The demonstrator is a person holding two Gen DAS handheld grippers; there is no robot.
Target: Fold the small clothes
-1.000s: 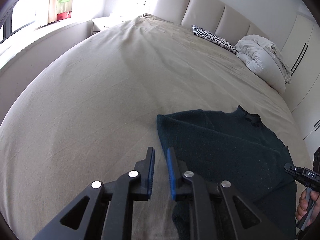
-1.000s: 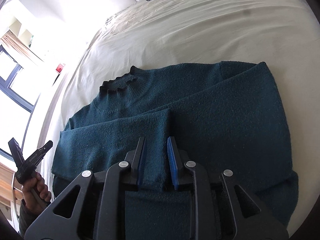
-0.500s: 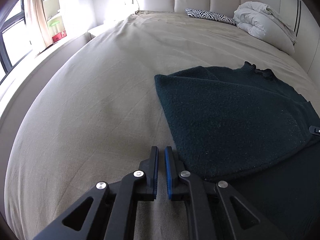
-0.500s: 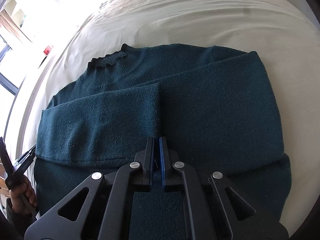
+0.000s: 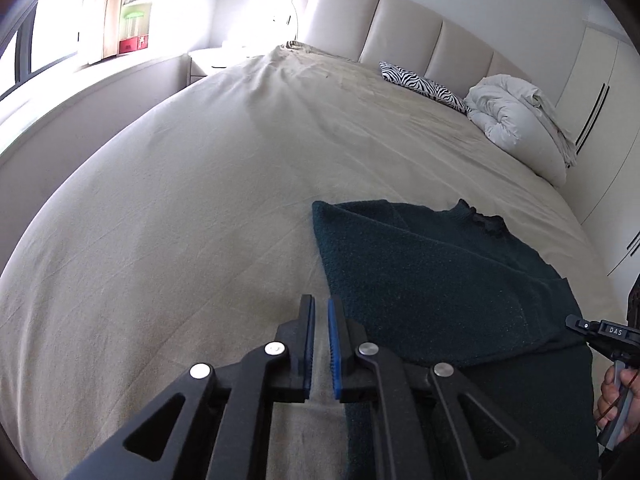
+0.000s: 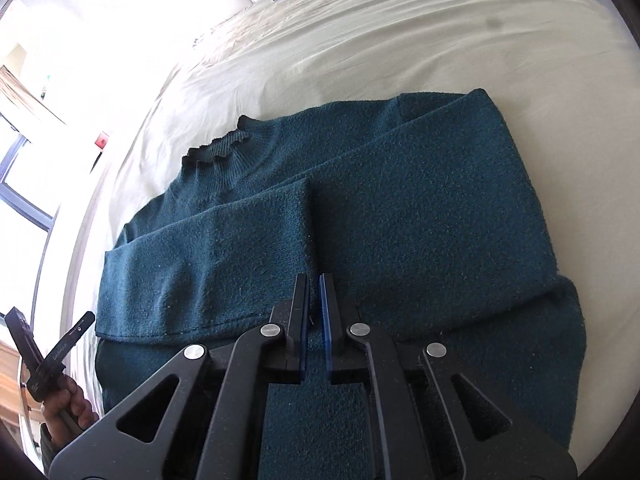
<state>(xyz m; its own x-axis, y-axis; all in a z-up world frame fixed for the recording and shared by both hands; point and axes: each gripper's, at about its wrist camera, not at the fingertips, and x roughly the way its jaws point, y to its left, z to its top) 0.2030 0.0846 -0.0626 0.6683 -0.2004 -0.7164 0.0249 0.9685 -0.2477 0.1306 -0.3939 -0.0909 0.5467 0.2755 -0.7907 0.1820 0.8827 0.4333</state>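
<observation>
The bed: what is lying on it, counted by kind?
Dark green sweater: 1
Zebra-striped pillow: 1
White rolled-up duvet: 1
Total: 3, all on the beige bedsheet.

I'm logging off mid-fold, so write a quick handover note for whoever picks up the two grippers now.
Left hand-held gripper: slightly open, empty, at the sweater's left edge.
Right hand-held gripper: slightly open, empty, over the middle of the sweater.
The teal sweater lies flat on the bed.
Done: both sleeves folded in across the body.
Left: fold the hem up toward the collar.
</observation>
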